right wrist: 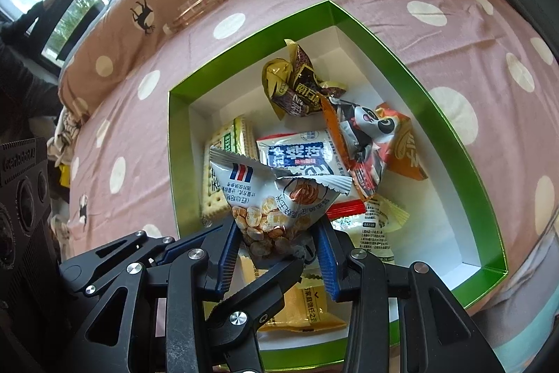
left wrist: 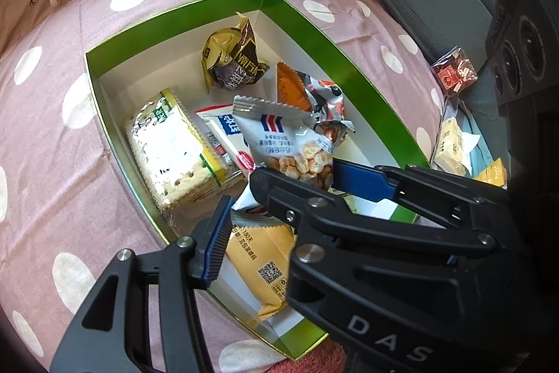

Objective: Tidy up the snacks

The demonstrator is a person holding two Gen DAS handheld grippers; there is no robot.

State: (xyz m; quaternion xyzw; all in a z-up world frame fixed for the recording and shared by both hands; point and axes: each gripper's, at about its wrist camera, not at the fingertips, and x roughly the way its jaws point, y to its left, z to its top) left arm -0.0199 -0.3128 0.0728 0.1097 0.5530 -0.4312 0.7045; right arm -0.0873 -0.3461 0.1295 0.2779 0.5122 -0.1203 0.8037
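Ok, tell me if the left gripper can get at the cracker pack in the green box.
Probably yes: the cracker pack lies uncovered just ahead of the left gripper; the corn packet in the right gripper hangs to its side.

Black tongs point(right wrist: 277, 254), blue ribbed pads point(right wrist: 229, 254), silver screws.

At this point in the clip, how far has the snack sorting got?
Partly done. Several snacks already lie in the green box: a cracker pack, a gold-and-black packet and a panda packet. In hand: the right gripper holds a corn snack bag over the box; the left gripper is beside it. Left: a red packet and a yellow packet outside the box.
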